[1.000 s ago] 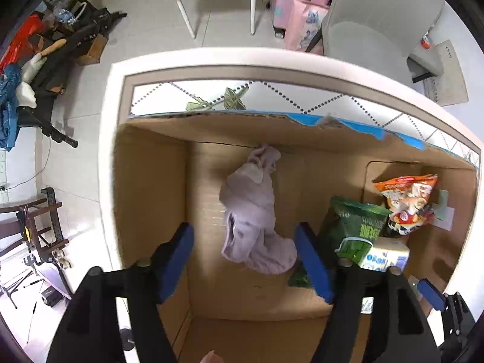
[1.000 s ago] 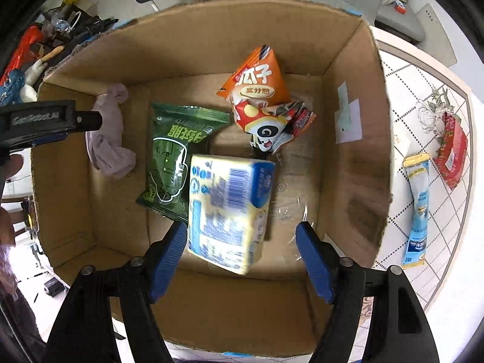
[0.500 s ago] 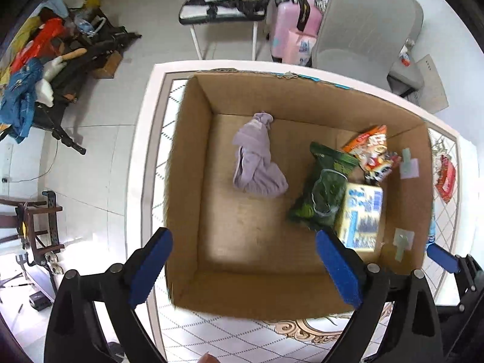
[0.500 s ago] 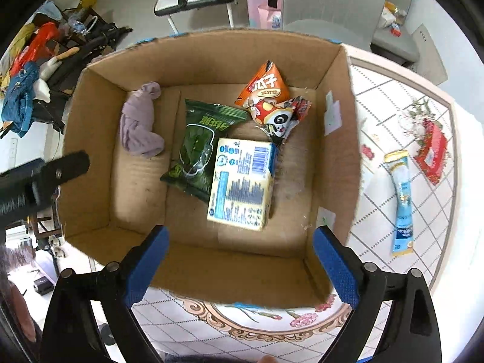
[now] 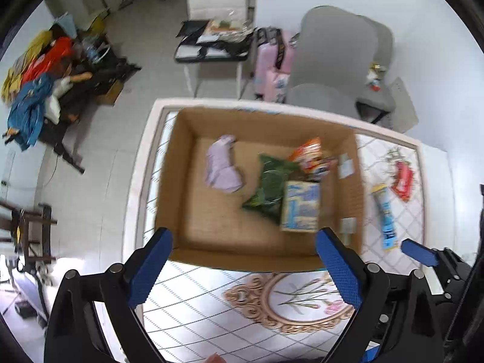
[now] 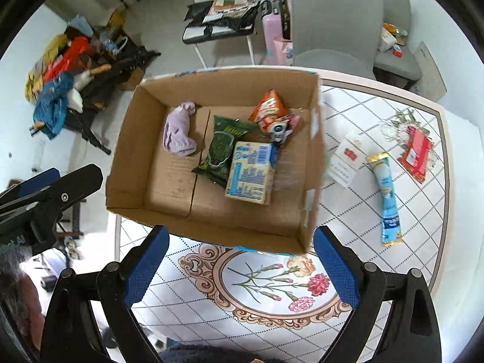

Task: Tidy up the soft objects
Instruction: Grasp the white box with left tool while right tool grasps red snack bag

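Note:
An open cardboard box (image 6: 139, 163) (image 5: 175, 181) stands on the tiled table. Inside lie a lilac cloth (image 6: 178, 133) (image 5: 222, 168), a green snack bag (image 6: 222, 148) (image 5: 269, 184), a yellow-and-blue pack (image 6: 251, 172) (image 5: 301, 210) and an orange snack bag (image 6: 270, 112) (image 5: 311, 154). My left gripper (image 5: 245, 269) is open and empty, above the box's near wall. My right gripper (image 6: 242, 267) is open and empty, also above the near wall.
On the table right of the box lie a white carton (image 6: 346, 158), a blue stick sachet (image 6: 387, 199) (image 5: 385, 217) and a red packet (image 6: 416, 152) (image 5: 402, 177). Grey chairs (image 6: 335, 30) stand behind the table. Clutter lies on the floor at the left (image 5: 39, 90).
Both grippers have pulled back and up out of the box. The yellow-and-blue pack that was between my right fingers now lies in the box. Both jaws stand wider.

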Tool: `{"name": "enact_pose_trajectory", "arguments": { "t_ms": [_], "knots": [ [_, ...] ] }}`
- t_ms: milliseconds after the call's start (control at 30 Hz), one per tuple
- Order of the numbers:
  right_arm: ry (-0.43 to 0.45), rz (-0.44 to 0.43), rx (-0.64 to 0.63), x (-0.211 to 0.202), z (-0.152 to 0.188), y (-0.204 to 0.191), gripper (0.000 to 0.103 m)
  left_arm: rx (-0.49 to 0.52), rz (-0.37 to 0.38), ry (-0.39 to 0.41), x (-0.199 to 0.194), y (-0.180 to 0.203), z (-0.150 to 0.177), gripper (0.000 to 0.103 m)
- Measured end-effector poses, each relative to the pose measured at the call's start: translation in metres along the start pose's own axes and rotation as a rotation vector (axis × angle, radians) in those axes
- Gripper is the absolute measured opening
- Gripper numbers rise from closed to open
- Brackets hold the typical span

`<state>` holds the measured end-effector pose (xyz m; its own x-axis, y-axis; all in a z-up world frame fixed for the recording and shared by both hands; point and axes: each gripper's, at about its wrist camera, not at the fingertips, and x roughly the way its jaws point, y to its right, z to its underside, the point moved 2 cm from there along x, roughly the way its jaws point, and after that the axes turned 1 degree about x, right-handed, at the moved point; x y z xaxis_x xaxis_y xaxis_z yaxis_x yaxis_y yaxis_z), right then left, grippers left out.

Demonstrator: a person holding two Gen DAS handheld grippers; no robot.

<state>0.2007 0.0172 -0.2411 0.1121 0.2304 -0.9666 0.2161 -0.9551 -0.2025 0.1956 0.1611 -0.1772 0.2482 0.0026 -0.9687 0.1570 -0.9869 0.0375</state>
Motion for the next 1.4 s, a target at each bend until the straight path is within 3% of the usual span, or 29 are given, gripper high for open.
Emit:
{"name": "enact_pose_trajectory", "arguments": {
  "t_ms": [167,367,500,700,833,1000,1100,1300,1400],
  "knots": [
    [0.037,0.021,0.091,-0.029,-0.006,0.067,0.098,0.111,0.028,0.025,-0.010,0.070,-0.021,0.097],
    [0.049,0.065,0.235,-0.046,-0.016,0.173,0.098,0.280,0.019,-0.010,0.018,0.173,-0.050,0.097],
    [0.010,0.078,0.327,-0.035,-0.022,0.246,0.098,0.445,-0.062,-0.082,0.070,0.248,-0.068,0.097],
    [-0.050,0.082,0.437,0.001,-0.035,0.333,0.098,0.610,-0.157,-0.244,0.171,0.312,-0.073,0.097],
    [-0.098,0.071,0.470,0.033,-0.048,0.366,0.098,0.715,-0.272,-0.352,0.239,0.329,-0.062,0.096],
    [-0.152,0.090,0.430,0.074,-0.069,0.380,0.098,0.737,-0.325,-0.495,0.298,0.325,-0.050,0.096],
    [-0.178,0.094,0.416,0.099,-0.084,0.383,0.098,0.743,-0.366,-0.531,0.320,0.321,-0.047,0.096],
    [-0.223,0.037,0.460,0.142,-0.101,0.390,0.097,0.711,-0.342,-0.558,0.330,0.321,-0.049,0.098],
    [-0.247,0.001,0.492,0.160,-0.104,0.389,0.096,0.642,-0.301,-0.577,0.329,0.311,-0.054,0.093]
  ]
}}
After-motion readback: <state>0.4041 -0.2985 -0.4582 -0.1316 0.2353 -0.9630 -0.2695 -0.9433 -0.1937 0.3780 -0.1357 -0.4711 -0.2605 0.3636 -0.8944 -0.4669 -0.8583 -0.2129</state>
